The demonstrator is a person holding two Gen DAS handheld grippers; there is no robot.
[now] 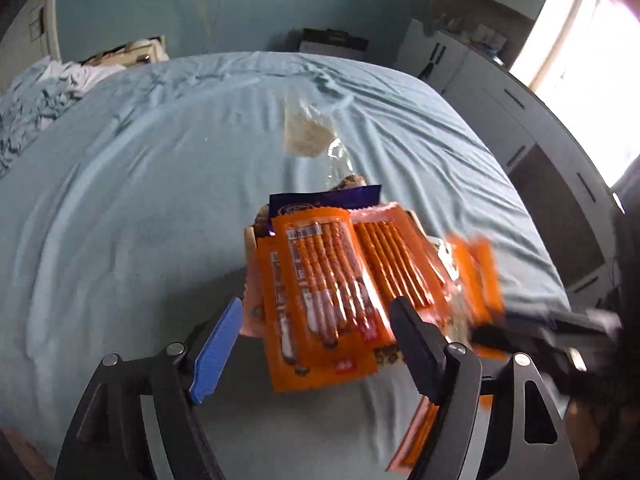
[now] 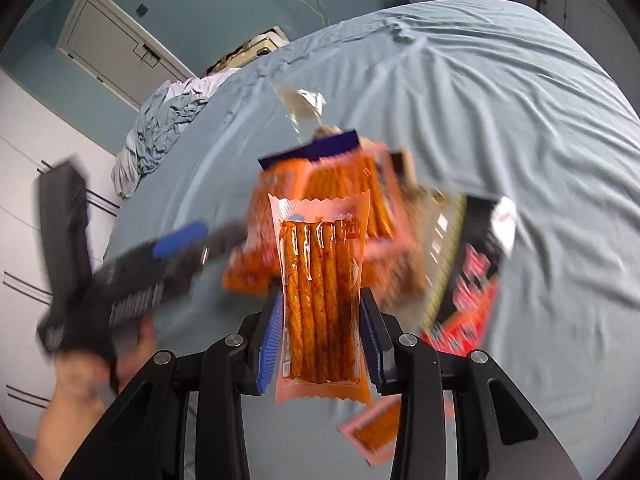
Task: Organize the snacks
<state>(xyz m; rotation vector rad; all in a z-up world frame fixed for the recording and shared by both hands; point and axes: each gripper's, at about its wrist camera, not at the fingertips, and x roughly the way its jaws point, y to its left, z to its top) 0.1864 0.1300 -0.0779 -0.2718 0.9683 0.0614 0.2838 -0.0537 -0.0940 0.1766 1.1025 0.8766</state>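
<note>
A cardboard box (image 1: pixel 251 240) on the blue bed holds several orange stick-snack packets (image 1: pixel 320 276) and a purple packet (image 1: pixel 324 200). My left gripper (image 1: pixel 318 312) is open, its fingers on either side of the front packets that stick out of the box. My right gripper (image 2: pixel 320 304) is shut on a pink-edged packet of orange sticks (image 2: pixel 320 300) and holds it upright above the pile. The right gripper shows blurred at the right of the left wrist view (image 1: pixel 560 332). The left gripper shows blurred in the right wrist view (image 2: pixel 168 256).
A clear bag of pale crumbs (image 1: pixel 306 132) lies on the sheet (image 1: pixel 120 200) beyond the box. A red and black packet (image 2: pixel 472 280) lies right of the pile. An orange packet (image 2: pixel 376 432) lies below my right gripper. Crumpled bedding (image 2: pixel 160 132) sits at the far left. White cupboards (image 1: pixel 500 92) line the right.
</note>
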